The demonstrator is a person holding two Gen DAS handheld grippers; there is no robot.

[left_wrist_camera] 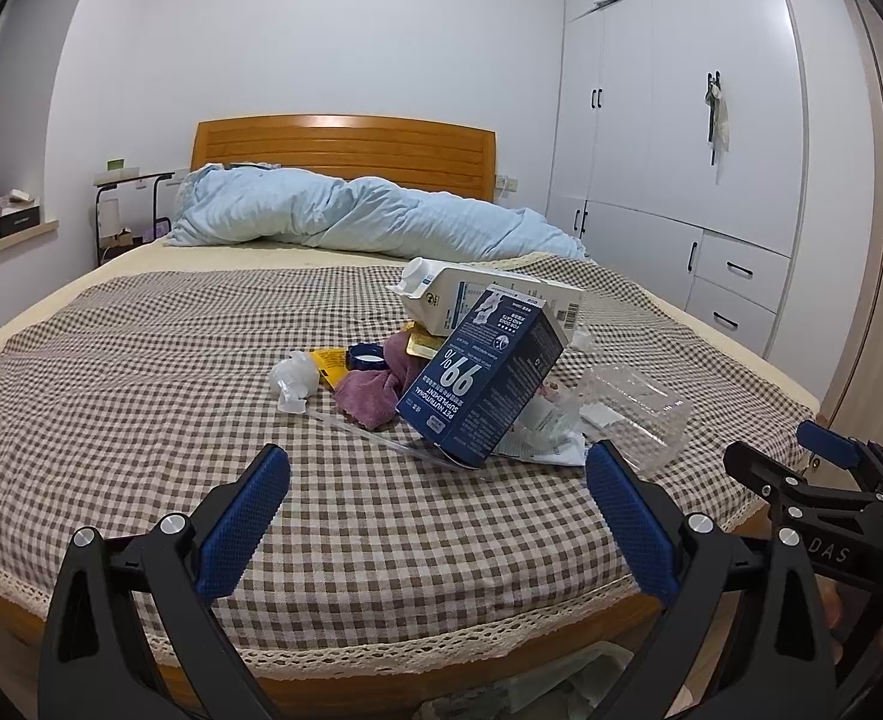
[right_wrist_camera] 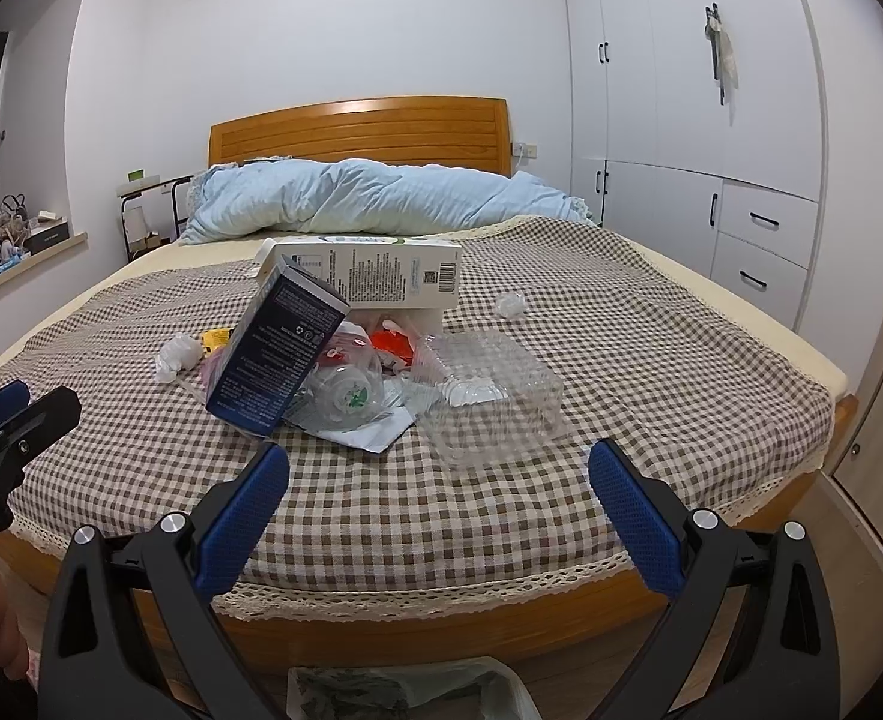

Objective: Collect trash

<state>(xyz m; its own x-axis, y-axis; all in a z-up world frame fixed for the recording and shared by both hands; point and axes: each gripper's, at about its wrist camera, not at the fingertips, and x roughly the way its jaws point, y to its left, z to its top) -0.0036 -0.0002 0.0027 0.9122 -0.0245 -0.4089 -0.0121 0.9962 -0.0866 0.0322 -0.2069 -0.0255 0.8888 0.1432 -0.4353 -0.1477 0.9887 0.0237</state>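
Trash pile (left_wrist_camera: pixel 477 372): heaped on the checked bed (left_wrist_camera: pixel 141 360), ahead of both jaws.
Navy box (right_wrist_camera: pixel 276 348): tilted, propped against a white carton (right_wrist_camera: pixel 375 273).
Clear tray (right_wrist_camera: pixel 492 396): crumpled, nearest the right gripper (right_wrist_camera: pixel 438 510).
Left gripper (left_wrist_camera: pixel 438 510): jaws held apart, nothing gripped.
Right gripper: jaws likewise apart.

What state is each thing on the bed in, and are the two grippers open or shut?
Left gripper: open, empty.
Right gripper: open, empty.
Blue box: tilted, leaning on the carton.
Carton: lying on its side.
Clear plastic container: empty.
Tissue: crumpled.
Blanket: bunched up.
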